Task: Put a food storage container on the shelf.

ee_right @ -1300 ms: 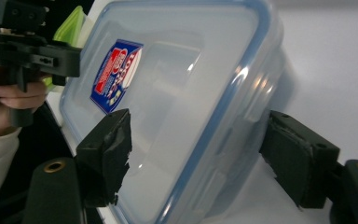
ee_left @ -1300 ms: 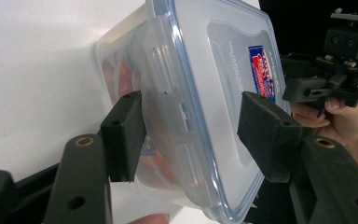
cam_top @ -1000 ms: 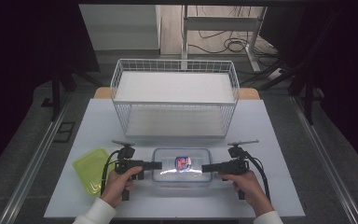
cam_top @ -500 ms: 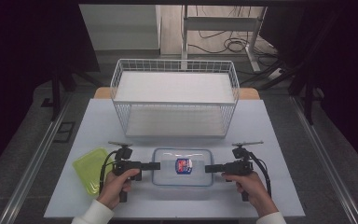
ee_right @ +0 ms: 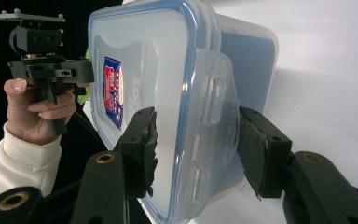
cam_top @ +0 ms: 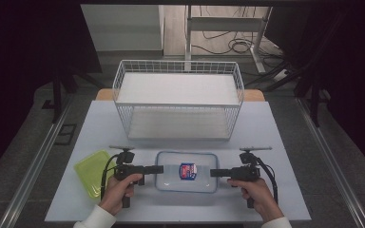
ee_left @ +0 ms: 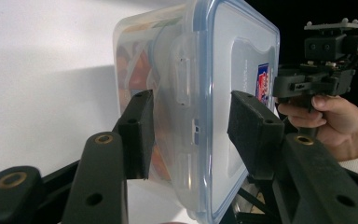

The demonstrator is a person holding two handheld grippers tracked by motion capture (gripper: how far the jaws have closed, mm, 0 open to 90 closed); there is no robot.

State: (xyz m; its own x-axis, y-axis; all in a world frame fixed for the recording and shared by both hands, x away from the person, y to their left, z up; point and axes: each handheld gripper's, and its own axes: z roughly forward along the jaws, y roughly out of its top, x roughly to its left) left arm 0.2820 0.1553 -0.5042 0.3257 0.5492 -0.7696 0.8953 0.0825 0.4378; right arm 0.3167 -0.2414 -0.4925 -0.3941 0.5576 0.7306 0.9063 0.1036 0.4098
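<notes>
Down at the near edge of the worktop (cam_top: 275, 142), the clear plastic box (cam_top: 186, 172) with its blue-rimmed lid lies flat between the two hands, in front of the white wire basket (cam_top: 178, 102), with a green lid (cam_top: 91, 171) off to its left. Left tongs (cam_top: 158, 168) come in at the box's left end, right tongs (cam_top: 215, 173) at its right end, both pointing inward along the worktop.

Both pairs have just been closing, and that's the story here: a second ago they stood wider, and now each straddles a latch flap. In the left gripper view the left tongs (ee_left: 191, 135) stand about half open, one pad (ee_left: 137, 133) right against the box's side wall, the other (ee_left: 254, 133) standing off the lid face with a gap showing, so no firm pinch yet. In the right gripper view the right tongs (ee_right: 193, 149) bracket the right-hand latch flap (ee_right: 216, 107); one pad (ee_right: 142, 149) looks to be on the lid, the other (ee_right: 261, 149) just beside the flap, and I can't tell whether it presses.

Hands have barely shifted. My read: the approach is done and the squeeze is under way, with both ends about to be gripped, either to lift the box toward the basket or to work the latches. A grip on one end alone could tip it.
</notes>
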